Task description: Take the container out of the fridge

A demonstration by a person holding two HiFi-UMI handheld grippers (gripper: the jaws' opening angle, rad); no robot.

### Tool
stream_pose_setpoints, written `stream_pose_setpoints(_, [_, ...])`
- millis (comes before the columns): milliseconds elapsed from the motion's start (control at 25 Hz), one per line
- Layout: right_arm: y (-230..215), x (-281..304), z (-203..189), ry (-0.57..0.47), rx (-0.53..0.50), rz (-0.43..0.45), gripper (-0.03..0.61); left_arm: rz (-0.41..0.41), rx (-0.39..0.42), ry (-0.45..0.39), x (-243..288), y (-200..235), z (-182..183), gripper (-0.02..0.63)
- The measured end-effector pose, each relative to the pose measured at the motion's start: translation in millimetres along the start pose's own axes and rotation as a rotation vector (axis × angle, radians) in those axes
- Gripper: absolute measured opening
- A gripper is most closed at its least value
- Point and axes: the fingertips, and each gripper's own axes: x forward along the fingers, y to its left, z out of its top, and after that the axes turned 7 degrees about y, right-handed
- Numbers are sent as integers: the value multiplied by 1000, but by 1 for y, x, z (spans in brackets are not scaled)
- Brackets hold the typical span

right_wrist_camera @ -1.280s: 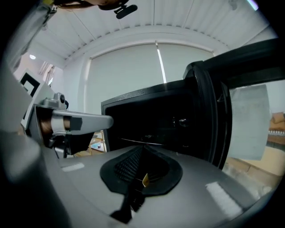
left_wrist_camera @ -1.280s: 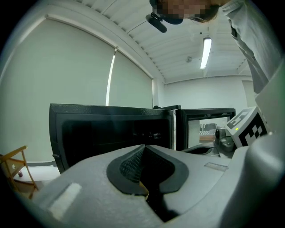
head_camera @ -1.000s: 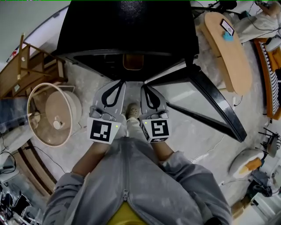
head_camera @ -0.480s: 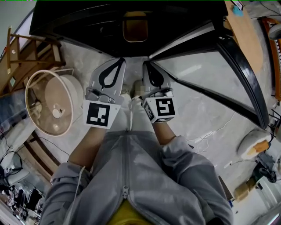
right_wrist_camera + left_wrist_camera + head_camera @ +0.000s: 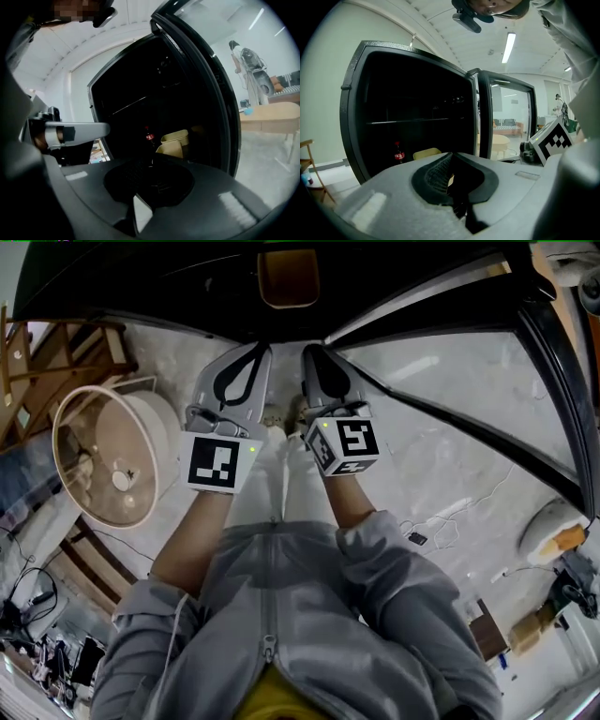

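We face the open fridge (image 5: 141, 287), container (image 5: 288, 277) inside: left gripper (image 5: 255, 351) jaws together, right gripper (image 5: 311, 351) jaws just parting slightly, both empty.

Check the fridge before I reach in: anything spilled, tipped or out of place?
Nothing stands out. The door stands open, the container sits upright low inside the fridge, with the bottle standing beside it, and no spill shows. The interior is dark, so small mess could be missed.

tan container (image 5: 176, 137), upright, low inside the dark black fridge (image 5: 126, 89), fridge standing open
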Motion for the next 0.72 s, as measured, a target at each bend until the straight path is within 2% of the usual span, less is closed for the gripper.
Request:
stream_pose_setpoints(160, [-10, 16, -14, 4, 61, -3, 58, -11, 0, 20, 13, 4, -15, 6])
stream_pose_setpoints(320, [-19, 33, -29, -6, 170, 4, 106, -16, 6, 44, 23, 8, -28, 6])
stream_pose_setpoints(440, [-26, 47, -40, -8, 248, 11, 115, -17, 33, 54, 29, 10, -34, 6])
stream_pose_setpoints(720, [-32, 74, -46, -63, 455, 106, 165, -2, 19, 47, 37, 21, -43, 6])
